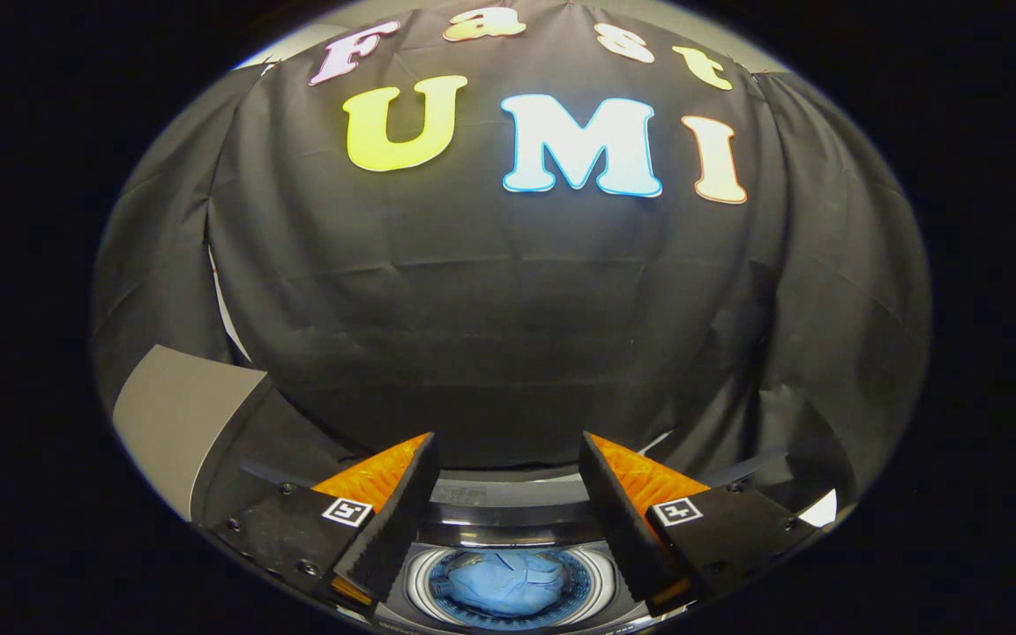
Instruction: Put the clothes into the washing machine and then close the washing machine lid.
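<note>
The tool hangs empty, fingers apart, above the washing machine. Blue clothes lie in the drum. Next, find the lid and lower it gently.

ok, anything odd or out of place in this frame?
Nothing stands out. The blue garment lies fully inside the round washing machine drum, nothing draped over its rim. The gripper hangs above, jaws open and empty.

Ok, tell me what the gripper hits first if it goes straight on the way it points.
The open gripper points at the black cloth wall, so that would likely come first, though depth is hard to judge. The washing machine, with blue clothes in its drum, sits lower, under that line.
</note>
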Tool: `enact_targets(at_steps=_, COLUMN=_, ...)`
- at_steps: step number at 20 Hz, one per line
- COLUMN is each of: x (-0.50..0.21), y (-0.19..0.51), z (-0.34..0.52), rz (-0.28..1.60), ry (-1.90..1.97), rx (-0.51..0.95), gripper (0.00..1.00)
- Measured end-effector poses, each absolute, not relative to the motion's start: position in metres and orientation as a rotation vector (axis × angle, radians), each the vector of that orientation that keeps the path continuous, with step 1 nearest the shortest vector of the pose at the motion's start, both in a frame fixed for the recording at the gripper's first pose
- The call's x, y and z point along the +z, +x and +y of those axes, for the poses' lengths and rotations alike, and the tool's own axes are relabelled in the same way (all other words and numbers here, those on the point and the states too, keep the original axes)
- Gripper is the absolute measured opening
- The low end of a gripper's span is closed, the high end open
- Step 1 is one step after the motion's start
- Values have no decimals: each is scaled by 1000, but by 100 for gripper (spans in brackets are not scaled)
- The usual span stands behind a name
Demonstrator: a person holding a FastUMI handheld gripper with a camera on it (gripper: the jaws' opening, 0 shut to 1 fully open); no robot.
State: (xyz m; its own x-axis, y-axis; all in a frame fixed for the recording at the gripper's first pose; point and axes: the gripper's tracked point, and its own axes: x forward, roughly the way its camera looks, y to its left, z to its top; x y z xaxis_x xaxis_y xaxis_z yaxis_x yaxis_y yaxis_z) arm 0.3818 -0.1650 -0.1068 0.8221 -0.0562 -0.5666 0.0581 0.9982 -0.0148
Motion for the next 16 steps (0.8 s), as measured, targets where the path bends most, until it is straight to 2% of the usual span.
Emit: enact_targets(at_steps=16, x=-119, y=307, z=-159, rz=421, ry=5, rx=-79, gripper=99)
